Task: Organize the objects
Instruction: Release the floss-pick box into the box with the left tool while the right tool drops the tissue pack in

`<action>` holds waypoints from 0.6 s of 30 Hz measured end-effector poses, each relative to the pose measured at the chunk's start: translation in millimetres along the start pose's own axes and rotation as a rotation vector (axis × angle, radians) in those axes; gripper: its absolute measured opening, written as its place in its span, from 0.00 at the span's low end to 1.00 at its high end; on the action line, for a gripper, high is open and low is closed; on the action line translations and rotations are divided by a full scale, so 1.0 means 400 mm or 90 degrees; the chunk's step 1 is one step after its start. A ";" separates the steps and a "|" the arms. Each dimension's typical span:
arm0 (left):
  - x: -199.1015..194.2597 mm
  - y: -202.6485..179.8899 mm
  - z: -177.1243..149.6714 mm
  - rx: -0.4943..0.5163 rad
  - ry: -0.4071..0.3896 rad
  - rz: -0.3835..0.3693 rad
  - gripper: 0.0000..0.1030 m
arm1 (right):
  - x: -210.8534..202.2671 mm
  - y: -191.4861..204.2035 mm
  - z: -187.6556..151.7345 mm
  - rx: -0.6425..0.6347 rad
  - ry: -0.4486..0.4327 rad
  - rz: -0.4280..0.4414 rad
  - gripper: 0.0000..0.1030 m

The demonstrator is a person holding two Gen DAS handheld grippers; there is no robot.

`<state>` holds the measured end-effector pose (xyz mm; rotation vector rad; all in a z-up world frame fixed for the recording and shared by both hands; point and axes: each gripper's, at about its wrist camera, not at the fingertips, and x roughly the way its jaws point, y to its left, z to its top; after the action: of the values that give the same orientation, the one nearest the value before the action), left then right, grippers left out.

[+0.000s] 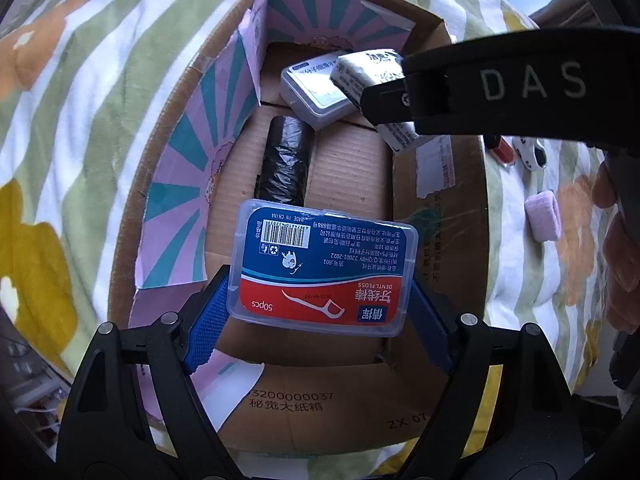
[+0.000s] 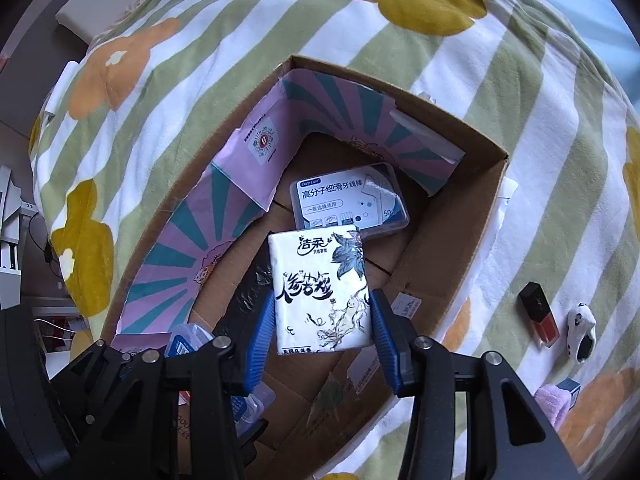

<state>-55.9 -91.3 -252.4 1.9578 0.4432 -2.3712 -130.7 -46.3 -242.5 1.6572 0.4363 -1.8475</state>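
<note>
Domestic bedroom setting. A soft fleece blanket with green and white stripes and large yellow and orange flowers point(image 2: 400, 60) covers a bed-like surface. On it stands an open brown cardboard box lined with pink-and-teal sunburst paper point(image 2: 460, 216). Personal articles lie on the blanket beside the box: a red liquid lipstick with a black square cap point(image 2: 540, 314), a small black-and-white panda figure point(image 2: 582, 332) and a folded pink towel point(image 1: 543, 218).

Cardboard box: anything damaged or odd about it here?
Yes. The cardboard box has a pink-and-teal paper lining that is torn and peeling off the wall, and a white label on the opposite wall is ripped.
</note>
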 end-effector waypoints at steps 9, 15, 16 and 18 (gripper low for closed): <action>0.028 -0.002 0.004 0.021 0.020 -0.016 0.79 | 0.001 -0.018 0.006 0.020 0.014 0.044 0.55; -0.003 -0.012 -0.007 0.003 -0.001 -0.054 1.00 | -0.031 -0.010 0.001 0.005 -0.033 0.051 0.97; -0.005 -0.012 -0.010 0.000 -0.003 -0.057 1.00 | -0.033 -0.011 0.000 0.006 -0.035 0.050 0.97; -0.003 -0.007 -0.016 -0.009 -0.002 -0.057 1.00 | -0.031 -0.010 -0.002 0.007 -0.036 0.049 0.97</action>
<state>-50.2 -87.2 -251.6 1.9677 0.5566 -2.4158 -132.3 -40.1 -231.0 1.6024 0.3348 -1.8380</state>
